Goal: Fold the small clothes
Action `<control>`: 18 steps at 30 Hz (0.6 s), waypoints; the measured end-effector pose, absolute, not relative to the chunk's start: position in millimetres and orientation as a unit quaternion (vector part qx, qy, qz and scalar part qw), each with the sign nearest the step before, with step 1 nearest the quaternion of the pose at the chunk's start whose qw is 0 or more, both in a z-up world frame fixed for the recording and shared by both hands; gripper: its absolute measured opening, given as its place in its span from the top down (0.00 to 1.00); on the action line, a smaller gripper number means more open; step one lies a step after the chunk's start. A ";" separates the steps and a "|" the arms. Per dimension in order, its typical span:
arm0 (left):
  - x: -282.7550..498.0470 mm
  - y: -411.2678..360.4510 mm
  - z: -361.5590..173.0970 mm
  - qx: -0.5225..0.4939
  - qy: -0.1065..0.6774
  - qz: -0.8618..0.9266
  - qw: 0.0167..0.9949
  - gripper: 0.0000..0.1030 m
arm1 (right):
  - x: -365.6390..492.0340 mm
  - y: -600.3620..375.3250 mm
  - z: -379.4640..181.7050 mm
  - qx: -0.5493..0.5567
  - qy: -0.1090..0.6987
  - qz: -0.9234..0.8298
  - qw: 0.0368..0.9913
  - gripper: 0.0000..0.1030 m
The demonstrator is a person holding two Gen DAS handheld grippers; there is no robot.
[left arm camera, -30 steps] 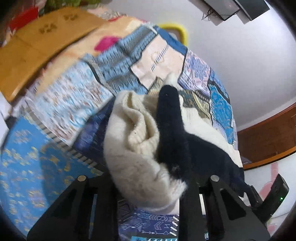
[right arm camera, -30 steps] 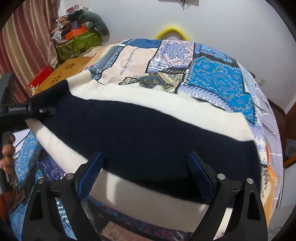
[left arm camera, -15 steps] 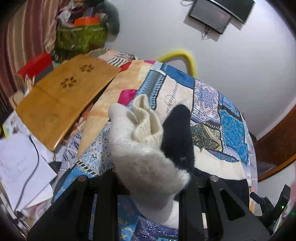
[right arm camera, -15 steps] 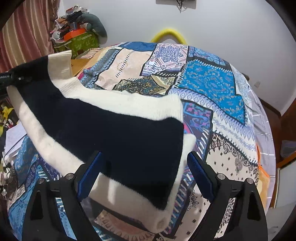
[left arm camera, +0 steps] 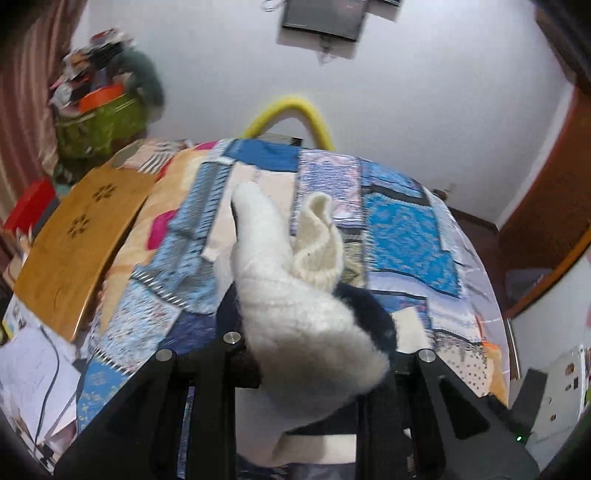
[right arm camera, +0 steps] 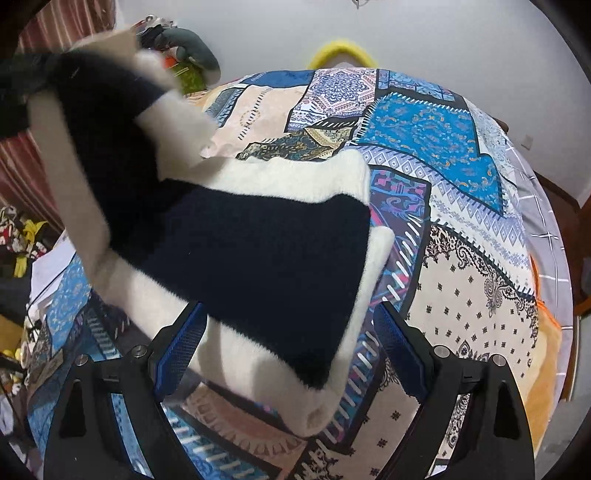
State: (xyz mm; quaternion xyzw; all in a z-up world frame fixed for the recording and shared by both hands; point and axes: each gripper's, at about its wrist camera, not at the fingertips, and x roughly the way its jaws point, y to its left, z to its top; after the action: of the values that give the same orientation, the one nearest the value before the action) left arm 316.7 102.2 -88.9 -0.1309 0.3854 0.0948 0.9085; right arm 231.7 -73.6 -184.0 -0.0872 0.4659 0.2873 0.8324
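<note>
— What couldn't you see in the left wrist view?
— The fuzzy white and dark sweater [left arm camera: 303,332] hid the tips of the left gripper [left arm camera: 310,373]. The screen on the wall [left arm camera: 321,18] was cut off at the top.
— And the right wrist view?
— The lifted end of the sweater [right arm camera: 110,122] was blurry. It covered part of the patchwork bedspread [right arm camera: 461,221].

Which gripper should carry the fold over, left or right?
Left. The left gripper is clamped on the lifted end of the fuzzy cream-and-navy striped knit garment; the right gripper is open, gripping nothing, with the garment's other end on the patchwork bedspread.
</note>
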 end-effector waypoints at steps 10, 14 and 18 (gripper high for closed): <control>359.9 12.2 -70.4 -0.104 0.385 0.048 0.916 0.79 | 226.5 -96.9 -178.5 -0.055 0.463 0.305 0.830 0.13; 367.4 -17.3 -88.5 -0.091 0.411 0.020 0.907 0.79 | 227.9 -111.0 -174.4 -0.039 0.461 0.302 0.833 0.13; 365.1 -38.8 -112.0 -0.060 0.440 0.002 0.896 0.79 | 230.6 -128.0 -174.2 -0.029 0.464 0.290 0.836 0.12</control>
State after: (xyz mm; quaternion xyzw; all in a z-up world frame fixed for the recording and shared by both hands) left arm 365.1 -38.8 -112.0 -0.0605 0.4397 0.0017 0.8961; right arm 230.6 -128.0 -174.2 -0.0286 0.4644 0.2897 0.8364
